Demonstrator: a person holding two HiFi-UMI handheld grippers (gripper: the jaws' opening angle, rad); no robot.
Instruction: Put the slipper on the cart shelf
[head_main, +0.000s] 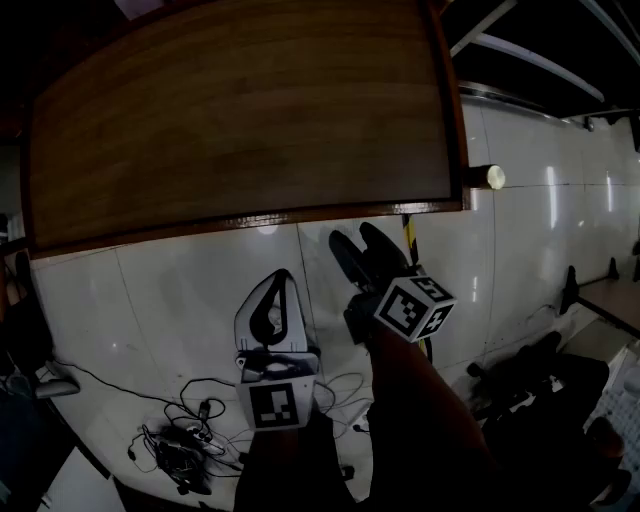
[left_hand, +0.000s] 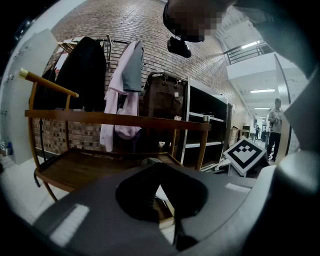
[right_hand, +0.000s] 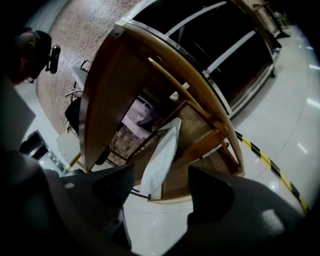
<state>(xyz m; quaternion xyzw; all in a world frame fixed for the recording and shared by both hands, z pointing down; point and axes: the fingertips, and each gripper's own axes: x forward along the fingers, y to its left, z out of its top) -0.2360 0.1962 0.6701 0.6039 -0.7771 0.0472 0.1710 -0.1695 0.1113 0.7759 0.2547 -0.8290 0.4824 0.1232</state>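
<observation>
Left gripper view, jaws: closed on the slipper (left_hand: 100, 215), whose grey body and dark foot opening fill the foreground.
Left gripper (head_main: 272, 352): in the head view it grips the slipper's heel end.
Right gripper (right_hand: 160, 181): jaws wide apart with nothing pressed between them. The slipper's pale sole shows beyond the gap, clear of both pads.
Beside: the right gripper hangs just to the right of the slipper, its marker cube (head_main: 415, 305) near the slipper's heel.
Slipper place: held in the air over the floor (head_main: 150, 300), just in front of the cart, on neither shelf.
Slipper axis: the long axis runs away from the person toward the cart, toe leading and heel at the jaws. The opening is turned up toward the head camera.
Cart: wooden top shelf (head_main: 240, 110) above, lower shelf (left_hand: 85, 170) ahead of the toe.
In the way: the top shelf's front edge crosses above the slipper, and a corner post (left_hand: 202, 145) stands to the right.
Contents: a small rounded shape sits just past the slipper on the lower shelf; I cannot tell what it is.
Around: cables (head_main: 180, 440) on the floor, yellow-black tape (right_hand: 272, 167), hanging clothes (left_hand: 125, 90), brick wall (left_hand: 150, 30), brown bag (left_hand: 162, 95), dark shelving unit (left_hand: 207, 120), a person (left_hand: 275, 125) far off.
</observation>
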